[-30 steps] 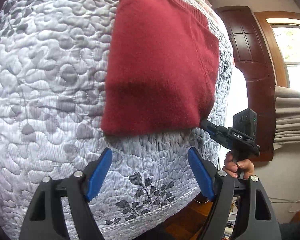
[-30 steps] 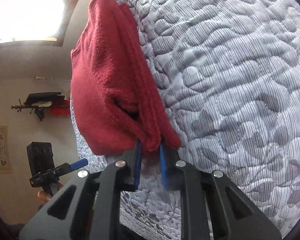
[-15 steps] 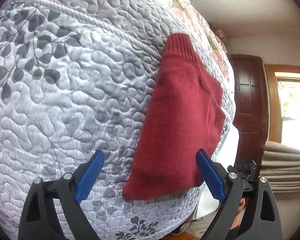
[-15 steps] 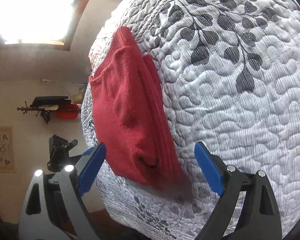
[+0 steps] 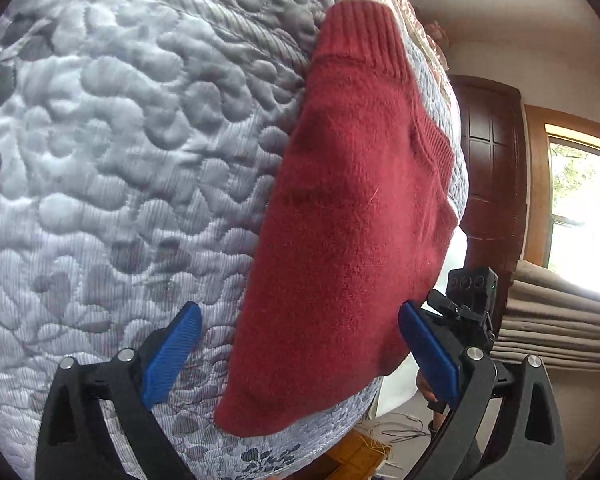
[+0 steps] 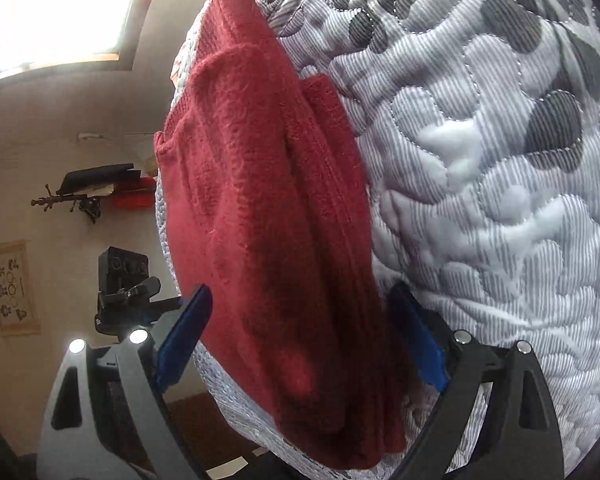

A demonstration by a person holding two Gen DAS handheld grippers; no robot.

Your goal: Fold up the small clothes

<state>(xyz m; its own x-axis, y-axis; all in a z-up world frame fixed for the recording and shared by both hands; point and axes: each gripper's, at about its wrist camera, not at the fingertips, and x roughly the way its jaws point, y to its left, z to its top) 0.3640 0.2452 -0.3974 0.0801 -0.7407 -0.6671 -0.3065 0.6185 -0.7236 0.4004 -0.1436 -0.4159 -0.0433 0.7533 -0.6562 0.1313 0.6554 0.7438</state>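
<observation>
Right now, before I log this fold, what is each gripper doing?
Left gripper: open, holding nothing, straddling the red sweater.
Right gripper: open, holding nothing, straddling the sweater's near end.

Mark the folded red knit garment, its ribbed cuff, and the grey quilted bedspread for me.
Folded red knit garment (image 5: 348, 240), left wrist view, middle of top layer.
Ribbed cuff (image 5: 360, 32), left wrist view, far end.
Grey quilted bedspread (image 6: 500, 200), right wrist view, bare quilting.

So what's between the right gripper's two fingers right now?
The folded red sweater on the quilt. In the right wrist view its near end lies between the open right gripper's blue fingers, neither visibly touching it.
</observation>
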